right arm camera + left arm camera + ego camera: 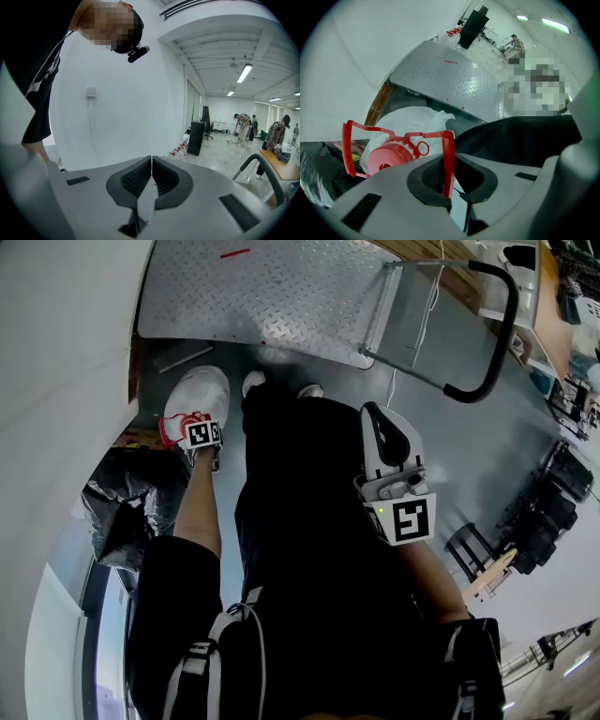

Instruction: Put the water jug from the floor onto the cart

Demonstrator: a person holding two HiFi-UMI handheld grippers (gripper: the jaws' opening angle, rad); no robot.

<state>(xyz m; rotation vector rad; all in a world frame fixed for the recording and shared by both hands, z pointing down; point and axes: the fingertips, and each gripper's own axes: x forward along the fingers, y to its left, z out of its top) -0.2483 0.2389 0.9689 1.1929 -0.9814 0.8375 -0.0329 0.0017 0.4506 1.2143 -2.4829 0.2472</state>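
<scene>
The water jug (199, 390) is white with a red cap (389, 158) and a red handle (449, 150), and it stands on the floor beside the wall. My left gripper (450, 176) points steeply down over the jug, shut on one upright strip of the red handle. In the head view the left gripper (202, 435) sits on the near side of the jug. The cart's ribbed metal deck (272, 296) lies just beyond the jug. My right gripper (382, 420) hangs at the person's right side, shut, with nothing between its pads (136, 180).
The cart's black push handle (497, 334) rises at its right end. A white wall (56, 381) closes off the left. A crumpled dark bag (122, 512) lies by the wall near the jug. Black equipment (553, 507) and a wooden stool (487, 573) stand at the right. People stand far back (243, 124).
</scene>
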